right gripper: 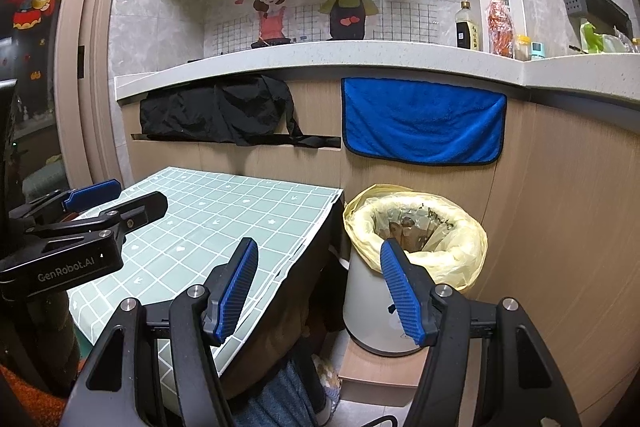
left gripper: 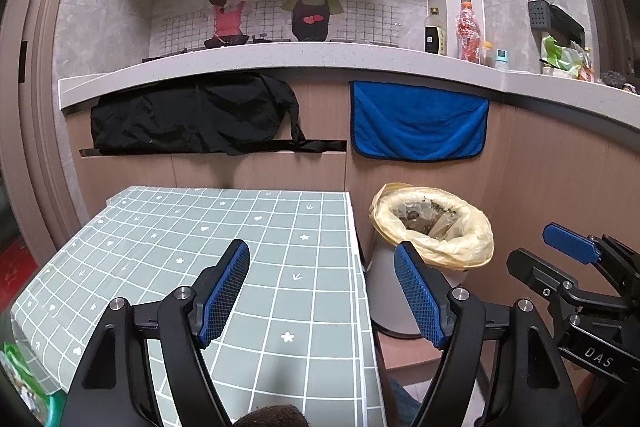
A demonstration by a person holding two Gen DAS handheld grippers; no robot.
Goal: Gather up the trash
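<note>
A white trash bin (left gripper: 384,291) (right gripper: 368,307) lined with a yellow bag (left gripper: 468,235) (right gripper: 464,247) stands on the floor right of a small table; crumpled scraps lie inside it. The table wears a grey-green checked cloth (left gripper: 224,227) (right gripper: 208,223). My left gripper (left gripper: 322,287) hovers open over the cloth's right edge, nothing between its blue pads. My right gripper (right gripper: 318,287) hangs open between the table corner and the bin, also empty. Each gripper shows in the other's view: the right one (left gripper: 568,255) at the right edge, the left one (right gripper: 116,199) at the left edge.
A green packet (left gripper: 24,379) peeks in at the cloth's near left corner. A black garment (left gripper: 192,115) and a blue towel (left gripper: 416,123) hang on the cabinet front. Bottles (left gripper: 468,31) and bags crowd the counter. A trouser leg (right gripper: 276,399) shows below the table.
</note>
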